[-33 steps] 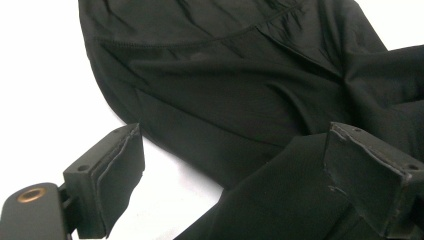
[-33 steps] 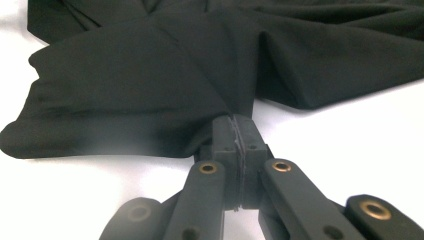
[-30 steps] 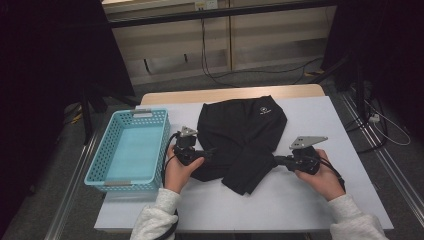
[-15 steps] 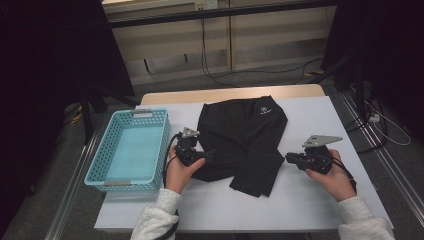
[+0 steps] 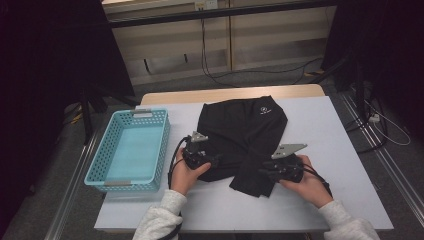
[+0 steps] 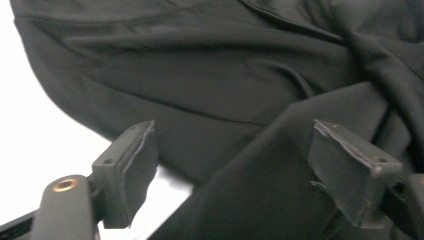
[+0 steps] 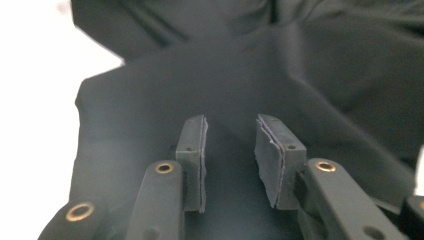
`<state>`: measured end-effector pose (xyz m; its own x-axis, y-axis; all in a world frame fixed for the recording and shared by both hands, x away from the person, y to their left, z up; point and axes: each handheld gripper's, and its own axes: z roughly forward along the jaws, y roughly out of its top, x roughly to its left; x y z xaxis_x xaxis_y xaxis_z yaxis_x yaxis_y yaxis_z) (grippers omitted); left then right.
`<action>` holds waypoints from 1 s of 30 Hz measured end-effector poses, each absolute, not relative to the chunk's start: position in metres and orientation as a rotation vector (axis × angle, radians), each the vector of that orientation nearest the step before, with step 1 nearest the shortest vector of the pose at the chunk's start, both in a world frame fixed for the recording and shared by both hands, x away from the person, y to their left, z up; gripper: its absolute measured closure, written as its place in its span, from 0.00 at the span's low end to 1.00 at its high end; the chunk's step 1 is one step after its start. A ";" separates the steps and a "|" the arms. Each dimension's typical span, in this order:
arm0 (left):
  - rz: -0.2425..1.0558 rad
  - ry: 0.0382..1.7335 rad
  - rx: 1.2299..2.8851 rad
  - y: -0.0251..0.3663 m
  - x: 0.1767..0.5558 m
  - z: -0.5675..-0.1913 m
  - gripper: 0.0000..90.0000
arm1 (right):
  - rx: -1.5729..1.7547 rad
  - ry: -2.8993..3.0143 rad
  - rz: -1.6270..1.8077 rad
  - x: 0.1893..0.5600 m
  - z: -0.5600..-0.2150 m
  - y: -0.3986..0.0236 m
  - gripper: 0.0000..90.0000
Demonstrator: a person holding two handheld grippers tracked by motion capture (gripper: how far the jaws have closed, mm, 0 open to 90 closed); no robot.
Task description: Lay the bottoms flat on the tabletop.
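Note:
A black garment lies crumpled on the white table, with a folded flap hanging toward the front. My left gripper lies at the garment's lower left edge. In the left gripper view its jaws stand wide apart over a fold of the dark cloth and have just been closing, without pressing it. My right gripper rests at the flap's right edge. Its jaws have just been opening; a narrow gap shows between the pads, with the cloth below and nothing pinched.
A light blue plastic basket with nothing in it stands at the table's left side. Bare white table lies to the right of the garment and along the front edge. Dark floor, cables and rails surround the table.
The right gripper swung out to the right away from the garment, then came back left and down onto the front flap with its jaws parted. The left hand stayed put.

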<state>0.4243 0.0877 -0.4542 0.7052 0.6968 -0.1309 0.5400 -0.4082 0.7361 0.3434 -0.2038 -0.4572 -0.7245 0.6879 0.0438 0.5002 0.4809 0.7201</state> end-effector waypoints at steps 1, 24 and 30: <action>0.251 0.937 2.116 0.087 0.424 -0.456 0.28 | 0.998 2.476 1.077 0.343 -0.460 -0.202 0.77; 0.373 1.060 2.143 0.090 0.426 -0.446 0.98 | 1.091 2.428 1.123 0.334 -0.449 -0.230 1.00; 0.406 1.132 2.076 0.108 0.440 -0.442 0.98 | 1.141 2.389 1.144 0.326 -0.446 -0.249 1.00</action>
<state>0.4399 0.1085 -0.4418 0.5633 0.8237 -0.0646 0.5949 -0.3500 0.7236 0.3261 -0.2489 -0.4462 -0.6591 0.7457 0.0977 0.5437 0.3827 0.7470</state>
